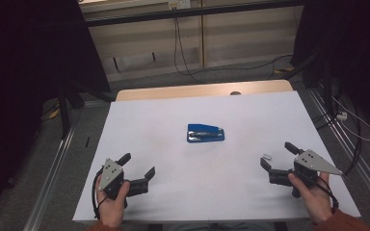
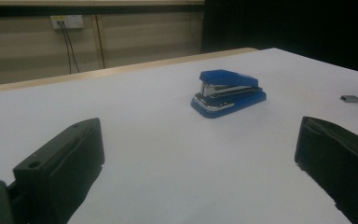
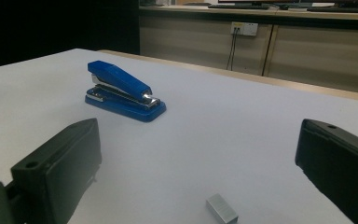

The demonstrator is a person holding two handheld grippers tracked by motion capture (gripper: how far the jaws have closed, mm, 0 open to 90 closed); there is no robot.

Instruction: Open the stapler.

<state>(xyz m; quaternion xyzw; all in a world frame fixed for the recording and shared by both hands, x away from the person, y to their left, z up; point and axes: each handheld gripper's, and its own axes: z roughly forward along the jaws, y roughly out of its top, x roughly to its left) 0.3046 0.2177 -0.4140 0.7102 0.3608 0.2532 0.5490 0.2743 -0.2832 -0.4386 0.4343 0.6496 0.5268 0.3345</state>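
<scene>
A blue stapler (image 1: 205, 133) lies in the middle of the white table (image 1: 173, 110); it shows ahead in the left gripper view (image 2: 227, 92) and the right gripper view (image 3: 123, 91). A small grey block of staples (image 1: 267, 156) rests near the right side, just in front of my right gripper (image 1: 279, 155); it lies between the jaws' line of sight (image 3: 222, 208) and shows far right in the left gripper view (image 2: 349, 98). My left gripper (image 1: 137, 165) rests at the near left, open and empty. The right gripper is open too, holding nothing.
The table's wooden far edge (image 1: 202, 90) shows beyond the white sheet. Cables (image 1: 351, 125) trail on the floor at the right, and metal rails (image 1: 53, 163) run along both sides. A wall with a socket (image 2: 66, 21) stands behind.
</scene>
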